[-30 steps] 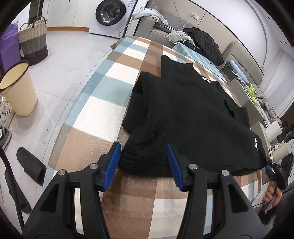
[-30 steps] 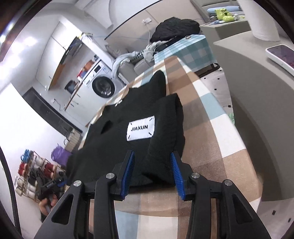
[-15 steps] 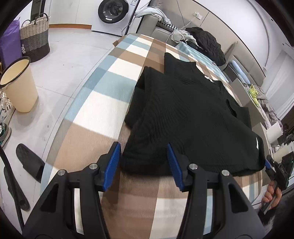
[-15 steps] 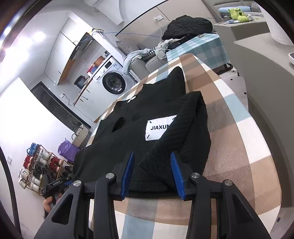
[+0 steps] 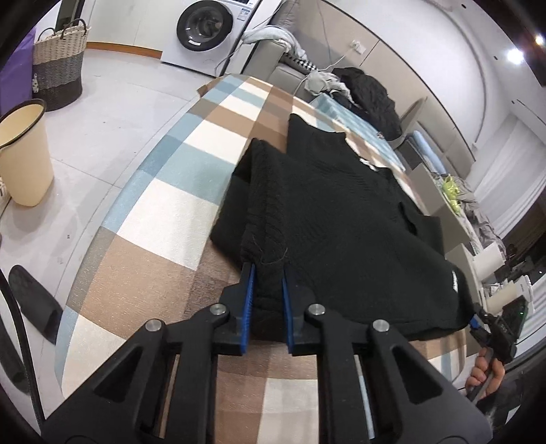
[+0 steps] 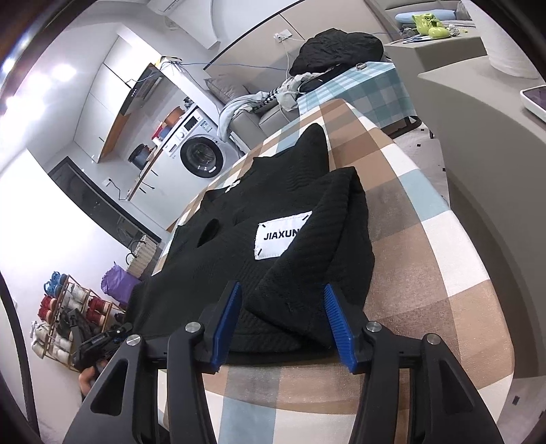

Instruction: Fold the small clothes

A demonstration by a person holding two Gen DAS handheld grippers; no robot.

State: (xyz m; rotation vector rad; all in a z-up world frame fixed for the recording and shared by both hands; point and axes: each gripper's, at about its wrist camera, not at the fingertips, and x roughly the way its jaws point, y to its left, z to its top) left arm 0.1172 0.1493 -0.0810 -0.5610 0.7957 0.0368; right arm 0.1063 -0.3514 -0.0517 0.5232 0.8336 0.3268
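A black knit sweater [image 5: 341,211] lies flat on the table under a brown, blue and white checked cloth [image 5: 163,218], both sleeves folded inward. My left gripper [image 5: 267,271] is closing, and its blue pads pinch the bunched hem at the near left corner. In the right wrist view the sweater [image 6: 290,191] shows a white "JIAXUN" label [image 6: 278,235]. My right gripper [image 6: 281,288] is opening; the folded sleeve's near edge lies between its pads without being squeezed. The right gripper also shows at the hem's far corner [image 5: 477,317], held by a hand [image 5: 484,372].
On the floor to the left are a cream bucket [image 5: 24,153], a woven basket [image 5: 59,68] and a black slipper [image 5: 34,304]. A washing machine [image 5: 204,30] and a sofa with piled clothes [image 5: 368,95] stand beyond the table. A grey counter [image 6: 494,136] flanks the right side.
The left jaws have closed from wide apart onto the sweater's hem, bunching the fabric between the pads. The right jaws have spread a little wider around the folded sleeve.
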